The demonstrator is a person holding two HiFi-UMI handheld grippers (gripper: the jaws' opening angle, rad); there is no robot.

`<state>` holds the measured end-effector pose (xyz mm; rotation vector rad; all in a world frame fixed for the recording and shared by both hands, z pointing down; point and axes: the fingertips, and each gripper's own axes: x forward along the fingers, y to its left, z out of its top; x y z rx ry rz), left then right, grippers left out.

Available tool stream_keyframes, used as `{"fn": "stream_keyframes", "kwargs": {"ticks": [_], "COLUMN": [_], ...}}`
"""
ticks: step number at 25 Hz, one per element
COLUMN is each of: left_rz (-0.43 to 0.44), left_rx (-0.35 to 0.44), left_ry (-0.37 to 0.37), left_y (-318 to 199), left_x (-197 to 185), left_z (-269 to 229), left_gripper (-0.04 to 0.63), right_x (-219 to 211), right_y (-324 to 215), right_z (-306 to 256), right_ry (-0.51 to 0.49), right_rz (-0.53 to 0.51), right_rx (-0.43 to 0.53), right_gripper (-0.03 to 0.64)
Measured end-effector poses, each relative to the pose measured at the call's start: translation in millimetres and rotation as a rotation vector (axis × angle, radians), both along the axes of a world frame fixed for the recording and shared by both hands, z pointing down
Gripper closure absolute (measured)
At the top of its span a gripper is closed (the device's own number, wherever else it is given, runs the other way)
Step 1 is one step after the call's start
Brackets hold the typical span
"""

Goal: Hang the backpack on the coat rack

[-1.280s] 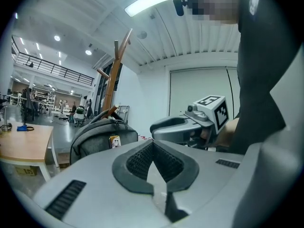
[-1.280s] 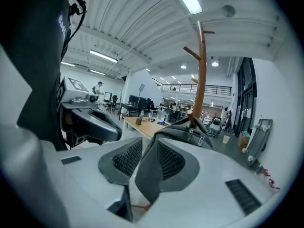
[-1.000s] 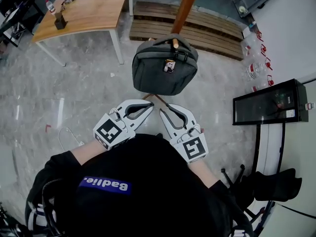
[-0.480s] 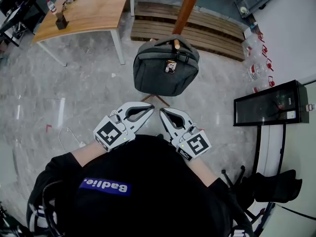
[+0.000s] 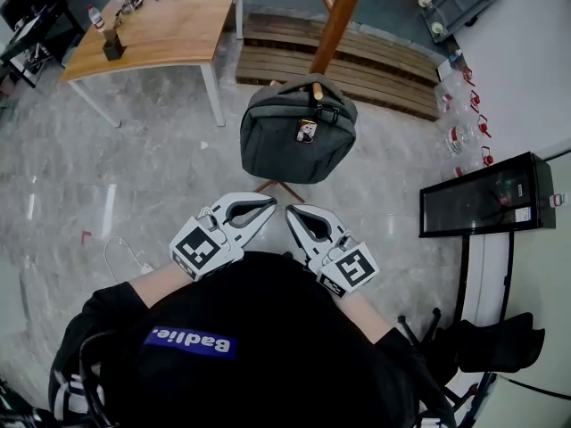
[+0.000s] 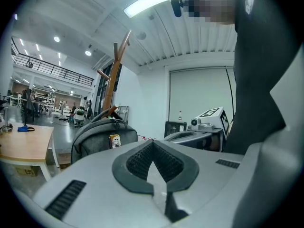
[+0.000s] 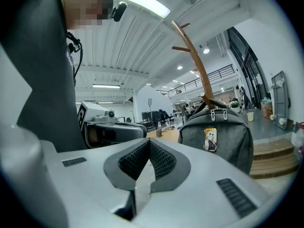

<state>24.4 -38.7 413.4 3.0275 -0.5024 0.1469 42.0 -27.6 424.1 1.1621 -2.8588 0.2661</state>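
A grey backpack [image 5: 297, 135] with a small picture tag hangs by its top loop from a peg of the brown wooden coat rack [image 5: 337, 18]. It shows too in the left gripper view as the backpack [image 6: 97, 139] and in the right gripper view as the backpack [image 7: 216, 136], below the rack's pole [image 7: 195, 65]. Both grippers are held close to the person's chest, well short of the bag. My left gripper [image 5: 271, 209] is shut with nothing in it. My right gripper [image 5: 291, 213] is also shut and empty, its tip almost meeting the left one.
A wooden table [image 5: 161, 20] with small items stands at the back left. A slatted wooden platform [image 5: 375, 61] lies behind the rack. A black cabinet [image 5: 486, 194] and several bottles [image 5: 464, 132] are on the right. A white cable [image 5: 120, 252] lies on the marble floor.
My right gripper has shut its jaws and rolled a little, its marker cube turning. The left gripper has stayed put. The backpack hangs where it was.
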Motion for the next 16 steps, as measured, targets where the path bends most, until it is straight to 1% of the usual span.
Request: {"fn": "stream_keyframes", "kwargs": {"ticks": [16], "left_rz": [-0.008], "left_rx": [0.002], "left_ry": [-0.012], "left_y": [-0.7], "left_x": [-1.6], "left_z": [1.0], "left_gripper": [0.589], "right_x": [-1.1], "right_y": [1.8], "right_z": [0.4], "right_ry": [-0.004], "right_rz": [-0.016], "right_rx": [-0.006], "right_gripper": [0.612]}}
